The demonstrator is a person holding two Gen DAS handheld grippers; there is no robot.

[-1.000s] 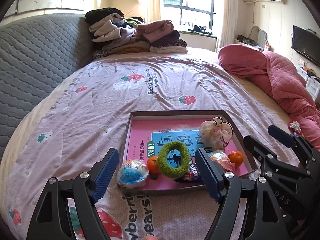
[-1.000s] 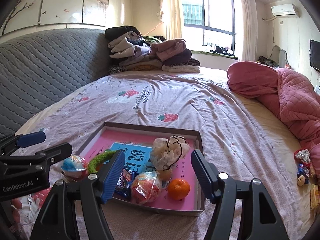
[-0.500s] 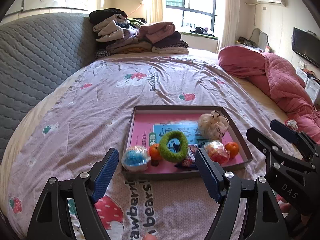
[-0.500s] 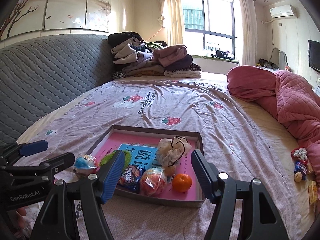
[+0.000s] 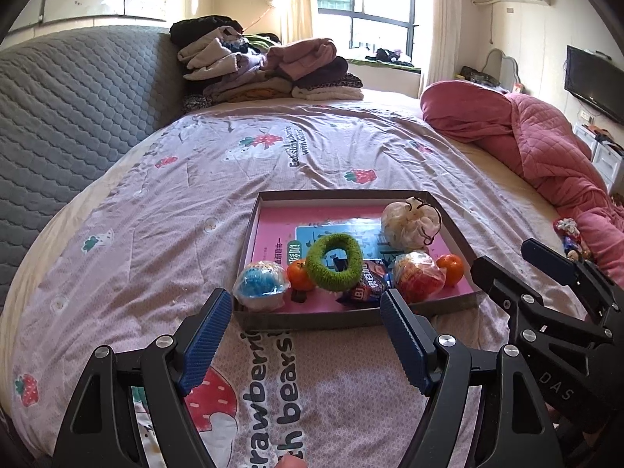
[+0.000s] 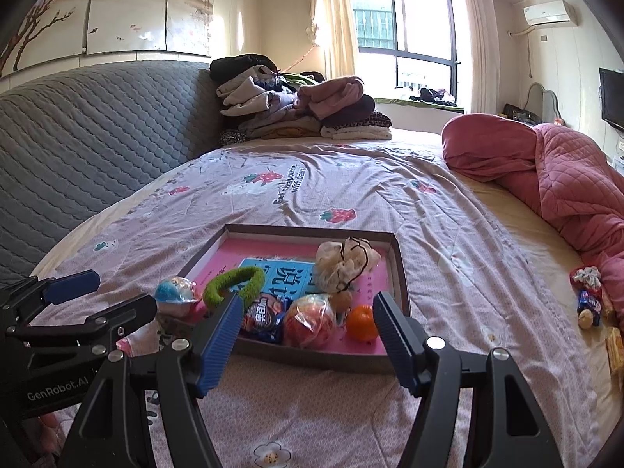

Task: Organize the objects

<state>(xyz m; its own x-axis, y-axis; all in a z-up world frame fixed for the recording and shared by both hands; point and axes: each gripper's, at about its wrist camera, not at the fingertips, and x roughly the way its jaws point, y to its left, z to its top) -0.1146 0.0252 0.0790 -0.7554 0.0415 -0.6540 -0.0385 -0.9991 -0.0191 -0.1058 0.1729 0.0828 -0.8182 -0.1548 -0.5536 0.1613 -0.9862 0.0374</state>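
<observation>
A shallow brown box with a pink floor lies on the bed. In it are a green ring, a blue-white ball, two oranges, a wrapped red ball, a dark snack packet and a cream mesh pouch. My left gripper is open and empty, just short of the box's near wall. My right gripper is open and empty, near the box's front.
The bed has a strawberry-print sheet. A grey quilted headboard is on the left. Folded clothes are piled at the far end. A pink quilt lies on the right, with small wrapped items beside it.
Both grippers have drawn back and risen from the box, which now shows smaller and farther. Both stay open and empty. The things in the box have not moved.
</observation>
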